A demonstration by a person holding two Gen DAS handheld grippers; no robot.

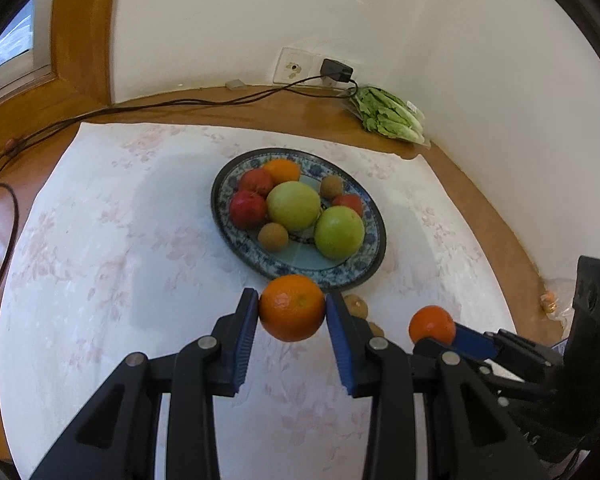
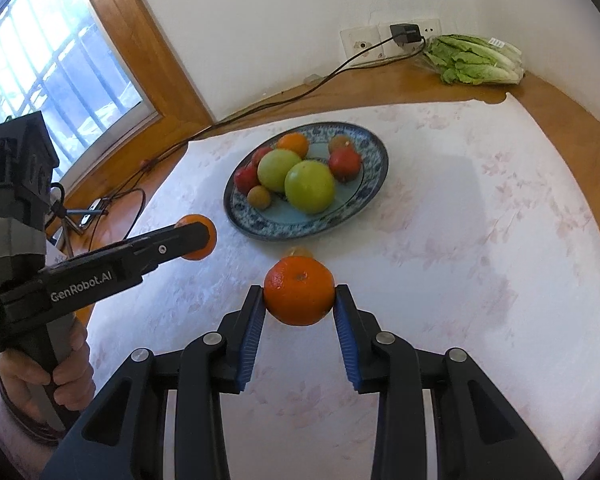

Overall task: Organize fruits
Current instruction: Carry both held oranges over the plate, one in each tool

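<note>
Table (image 2: 560, 120): round, glossy brown wood, rim curving along the white wall.
Cloth (image 1: 100, 240): white, faint pink floral print, covering most of the table.
Plate (image 1: 376, 236): round glazed ceramic with a blue patterned rim, piled with smooth green, red and orange fruit.
Left gripper (image 1: 292, 308): black arms, ribbed blue pads clamped on a dimpled orange (image 1: 292, 307) just before the plate.
Right gripper (image 2: 299, 296): same build, pads pinching a second orange (image 2: 299, 296) above the cloth.
</note>
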